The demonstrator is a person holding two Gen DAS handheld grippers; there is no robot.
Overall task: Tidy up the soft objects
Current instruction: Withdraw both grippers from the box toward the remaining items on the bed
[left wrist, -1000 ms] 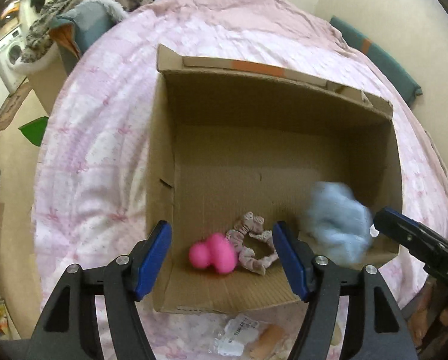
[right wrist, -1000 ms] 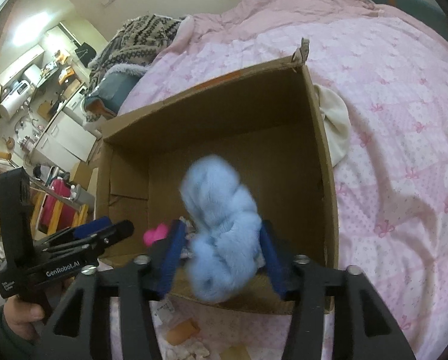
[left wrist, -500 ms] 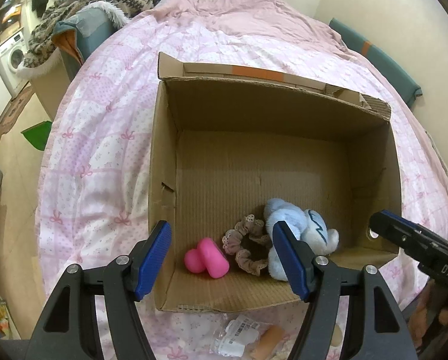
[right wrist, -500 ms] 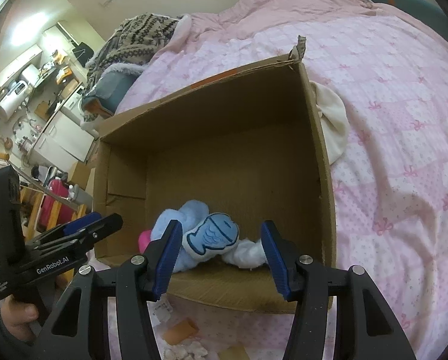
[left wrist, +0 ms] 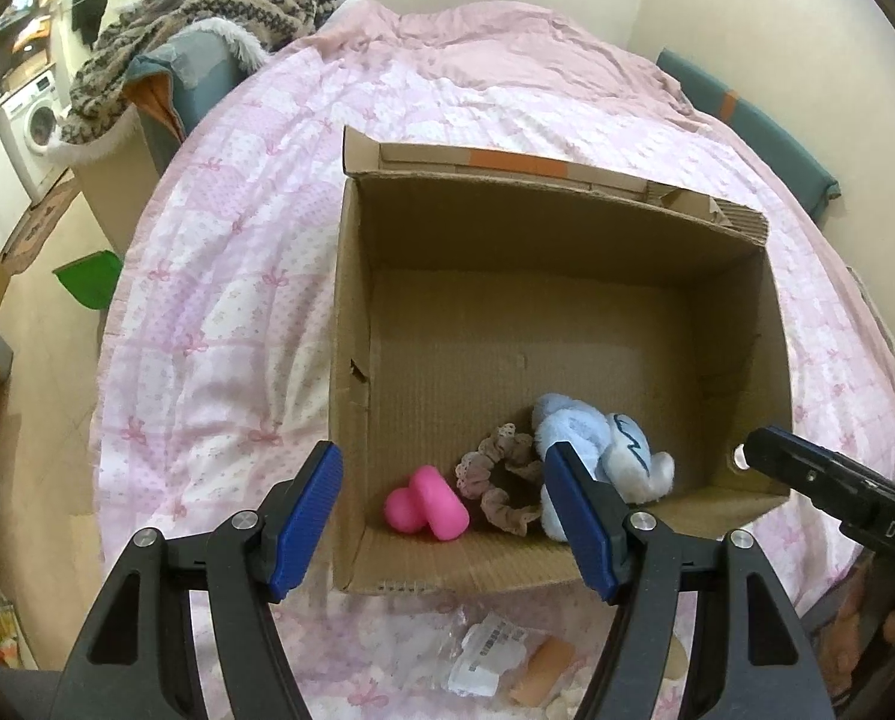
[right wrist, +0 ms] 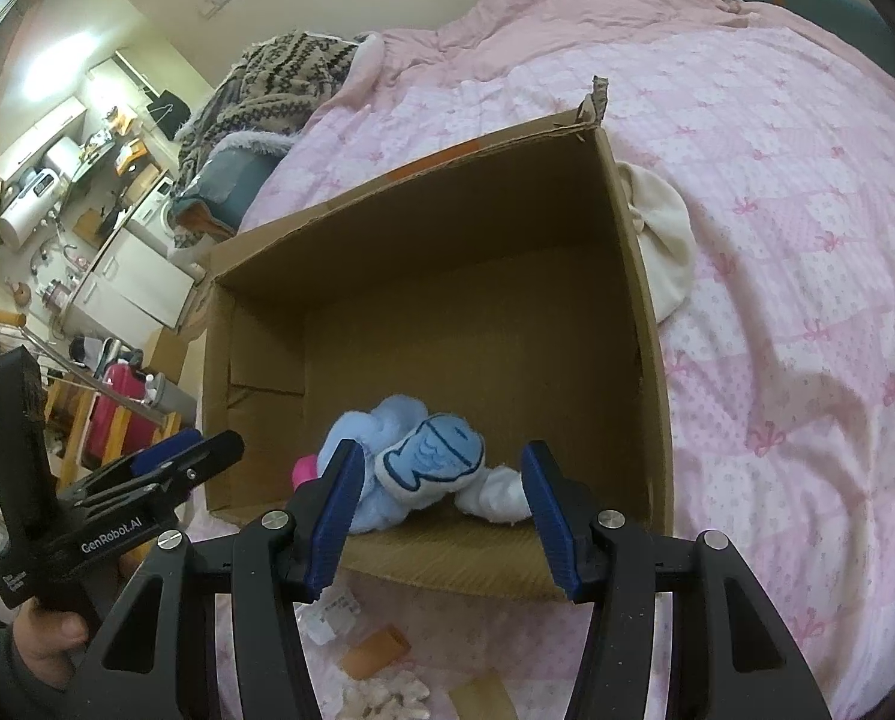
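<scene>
Bedding covers the whole work surface: a pink quilt printed with bows and dotted squares, spread over a bed against a cream wall. A patterned knit blanket is heaped at the far left corner, and a washing machine stands in the room beyond. A green dustpan lies on the floor beside the bed.

An open cardboard box sits on the quilt with its long axis running left to right in the left wrist view. A cream cloth lies on the quilt, touching the outside of the box's right wall.

Readable writing: "GenRobot.AI" on the left gripper body (right wrist view) and "DAS" on the right gripper body (left wrist view). A small packet with a printed label lies on the quilt before the box; its text is too small to read.

Three soft objects lie along the near wall of the box:
- blue plush toy, on its side, embroidered face patch turned up, long axis roughly left to right;
- frilly scrunchie, flat, touching the plush;
- pink squishy toy, just left of the scrunchie.

The left gripper and the right gripper both hover above the near wall, fingers apart, holding nothing.
</scene>
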